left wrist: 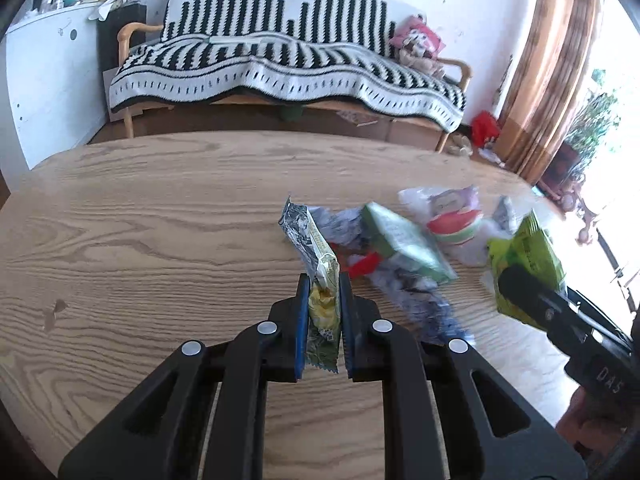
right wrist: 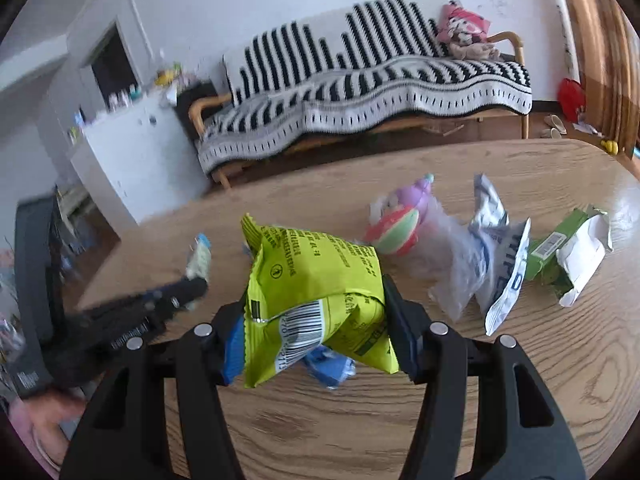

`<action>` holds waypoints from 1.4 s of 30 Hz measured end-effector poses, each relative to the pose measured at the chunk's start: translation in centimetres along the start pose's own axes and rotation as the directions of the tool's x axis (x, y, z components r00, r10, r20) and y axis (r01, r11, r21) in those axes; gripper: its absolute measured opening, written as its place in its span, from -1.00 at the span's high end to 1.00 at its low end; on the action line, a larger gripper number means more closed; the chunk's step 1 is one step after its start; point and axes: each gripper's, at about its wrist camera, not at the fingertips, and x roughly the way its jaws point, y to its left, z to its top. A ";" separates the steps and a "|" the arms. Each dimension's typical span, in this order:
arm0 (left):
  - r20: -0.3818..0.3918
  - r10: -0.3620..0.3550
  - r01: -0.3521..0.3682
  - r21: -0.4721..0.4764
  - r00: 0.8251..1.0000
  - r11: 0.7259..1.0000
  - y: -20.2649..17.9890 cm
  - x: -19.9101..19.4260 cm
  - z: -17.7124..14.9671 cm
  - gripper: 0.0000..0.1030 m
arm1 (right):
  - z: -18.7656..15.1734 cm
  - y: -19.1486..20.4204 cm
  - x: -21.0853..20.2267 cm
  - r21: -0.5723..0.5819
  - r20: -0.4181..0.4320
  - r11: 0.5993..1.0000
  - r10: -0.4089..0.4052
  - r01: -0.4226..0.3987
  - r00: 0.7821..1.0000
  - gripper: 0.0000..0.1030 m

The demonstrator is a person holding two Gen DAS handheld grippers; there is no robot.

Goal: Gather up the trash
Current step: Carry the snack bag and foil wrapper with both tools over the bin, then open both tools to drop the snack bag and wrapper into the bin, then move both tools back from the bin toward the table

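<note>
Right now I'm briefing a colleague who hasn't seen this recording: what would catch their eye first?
The lime-green snack bag clamped in the right gripper fills the foreground. The left gripper pinches a slim yellow-and-silver wrapper upright. Beyond them, wrappers and a torn green carton litter the wooden table, before a black-and-white striped sofa throw.
</note>
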 end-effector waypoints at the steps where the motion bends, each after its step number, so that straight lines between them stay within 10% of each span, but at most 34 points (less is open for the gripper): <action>1: 0.016 -0.021 0.021 -0.006 1.000 1.000 -0.7 -1.0 0.1 0.74 | 0.3 -0.4 -1.4 0.034 0.046 0.999 0.009 -0.010 0.999 -0.12; 10: -0.021 -0.250 0.250 0.141 0.968 0.958 -14.8 -8.8 -4.6 0.74 | -3.5 -10.2 -19.2 0.209 0.199 0.973 -0.139 0.097 0.970 -0.12; 15: -0.220 -0.422 0.469 0.255 0.880 0.846 -28.1 -9.7 -12.7 0.74 | -11.1 -19.7 -30.7 0.406 0.149 0.886 -0.305 0.223 0.941 -0.12; 22: -0.567 -0.366 0.599 0.300 0.738 0.742 -37.7 -4.8 -27.4 0.75 | -25.1 -28.9 -34.8 0.560 -0.112 0.719 -0.427 0.412 0.897 -0.12; 28: -0.605 -0.292 0.605 0.413 0.741 0.680 -40.8 -3.2 -30.5 0.79 | -29.5 -32.6 -35.1 0.633 -0.155 0.661 -0.402 0.403 0.903 -0.12; 37: -0.629 -0.265 0.595 0.396 0.730 0.699 -41.2 -1.8 -31.2 0.79 | -30.6 -33.8 -33.4 0.670 -0.178 0.639 -0.355 0.377 0.918 -0.12; 39: -0.623 -0.255 0.586 0.410 0.739 0.699 -41.5 -2.1 -31.2 0.68 | -30.8 -34.2 -33.8 0.691 -0.180 0.624 -0.340 0.365 0.923 -0.22; 40: -0.628 -0.247 0.582 0.408 0.738 0.703 -41.5 -2.1 -31.4 0.29 | -30.7 -34.5 -34.0 0.706 -0.186 0.608 -0.337 0.364 0.923 -0.54; 41: -0.633 -0.247 0.582 0.399 0.734 0.709 -41.6 -2.0 -31.5 -0.54 | -30.6 -34.7 -34.4 0.714 -0.187 0.597 -0.342 0.367 0.921 -0.90; 42: -0.626 -0.263 0.583 0.382 0.734 0.718 -41.3 -2.1 -31.5 -0.87 | -30.4 -34.9 -34.9 0.715 -0.184 0.590 -0.358 0.375 0.915 -0.88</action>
